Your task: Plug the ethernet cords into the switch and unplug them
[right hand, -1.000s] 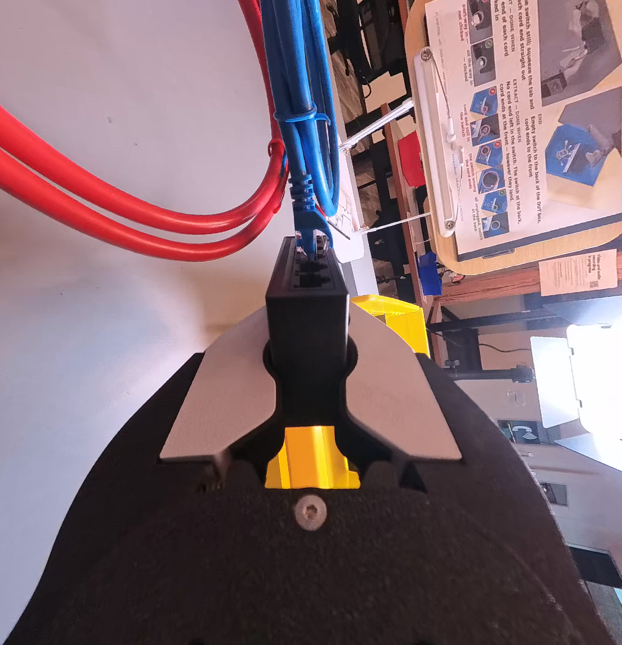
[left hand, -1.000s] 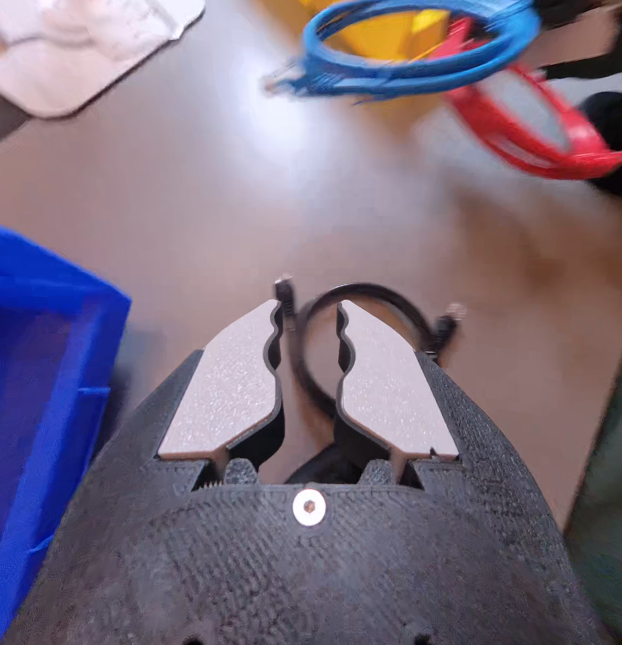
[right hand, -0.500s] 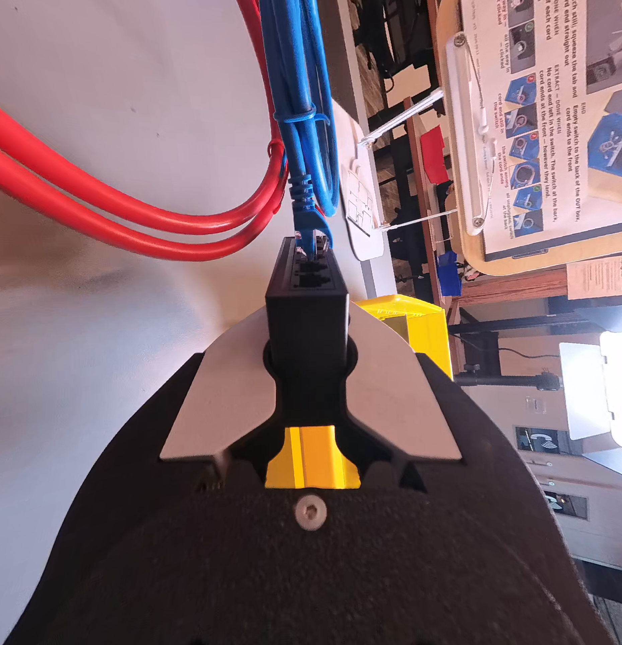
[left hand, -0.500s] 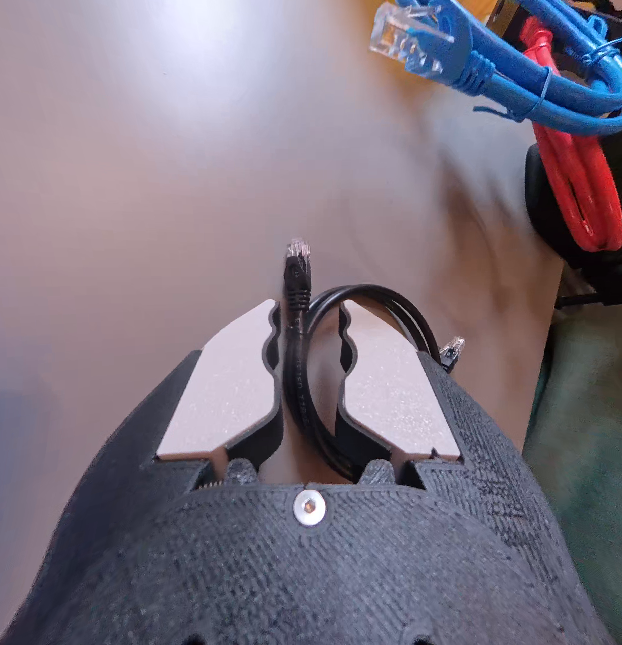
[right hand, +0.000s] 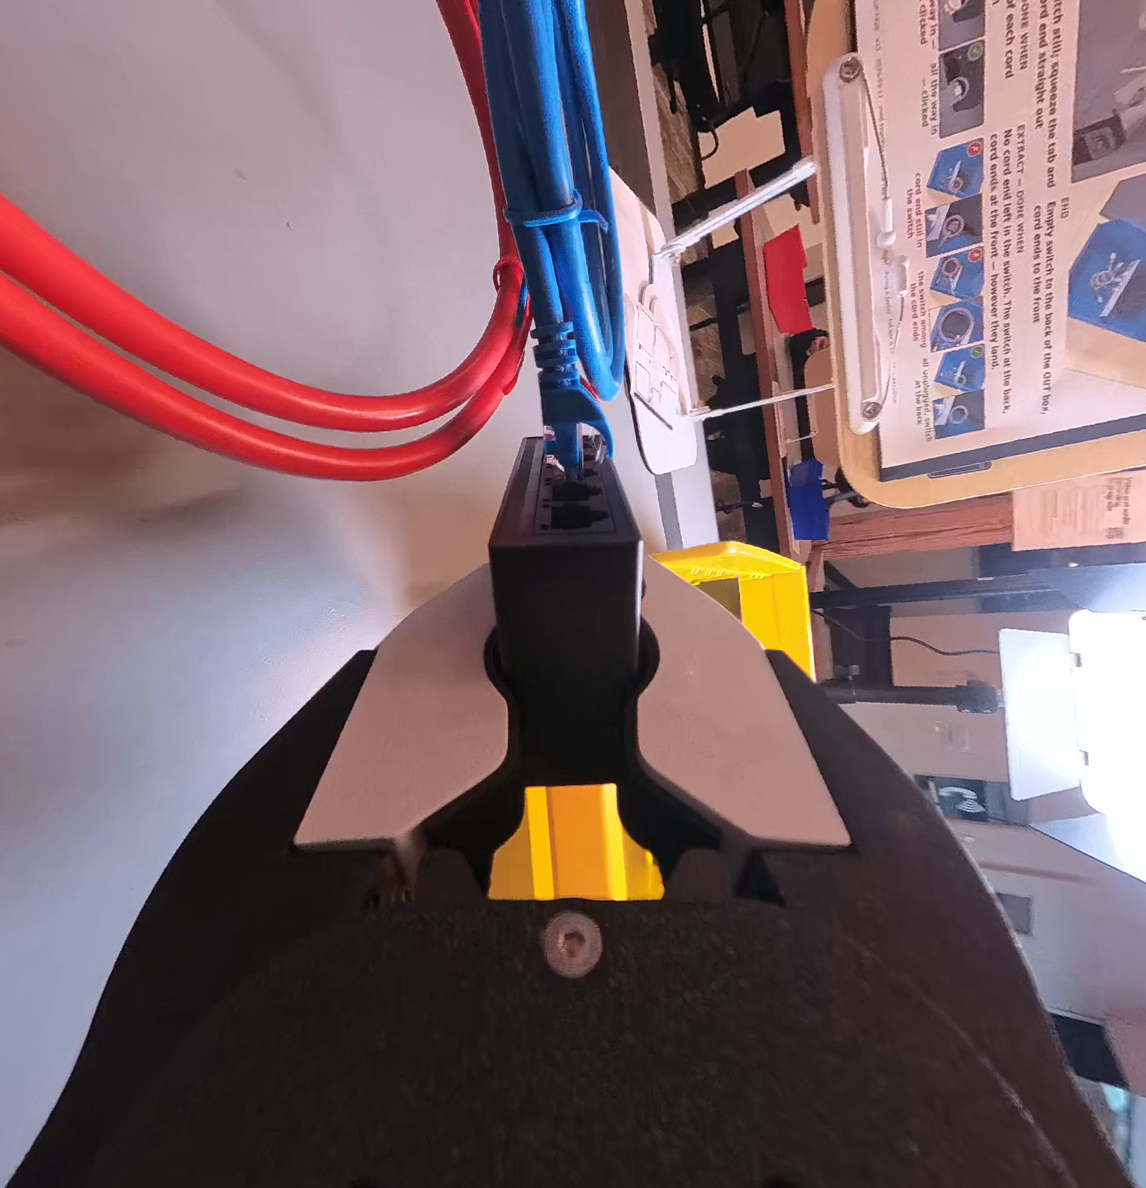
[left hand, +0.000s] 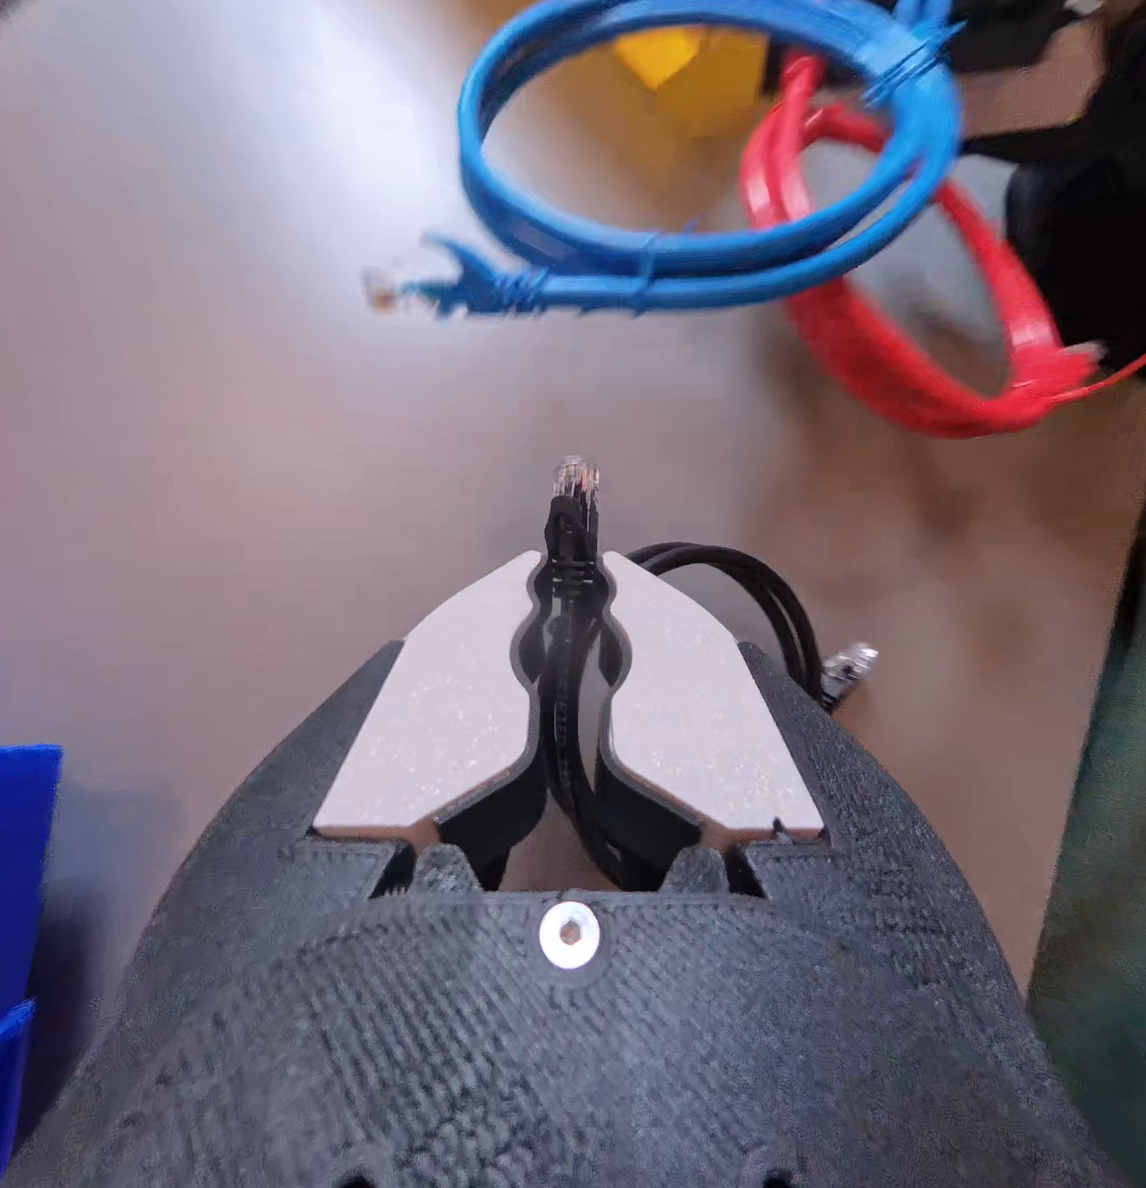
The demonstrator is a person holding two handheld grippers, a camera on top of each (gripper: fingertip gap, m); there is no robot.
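My left gripper (left hand: 572, 566) is shut on a black ethernet cord (left hand: 570, 649), just behind its plug (left hand: 574, 482), which points forward past the fingertips. The cord's coil (left hand: 776, 598) and second plug (left hand: 848, 662) hang at the right. A blue cord coil (left hand: 686, 257) and a red cord coil (left hand: 879, 334) hang ahead, blurred. My right gripper (right hand: 567, 578) is shut on a black switch (right hand: 567, 578), held on its side with the ports facing away. The blue cord (right hand: 557, 360) is plugged into a far port; the red cord (right hand: 236, 398) loops from the left toward the switch. Two near ports are empty.
A blue bin (left hand: 11, 932) stands at the lower left of the left wrist view. A yellow bin (right hand: 750, 591) stands beside the switch on the table (right hand: 172, 643). An instruction board (right hand: 982, 244) on a stand and a bright lamp (right hand: 1104, 694) are beyond the table edge.
My left gripper has closed on the black cord behind its plug and turned to face the hanging blue and red coils. The right gripper holds the switch nearly still.
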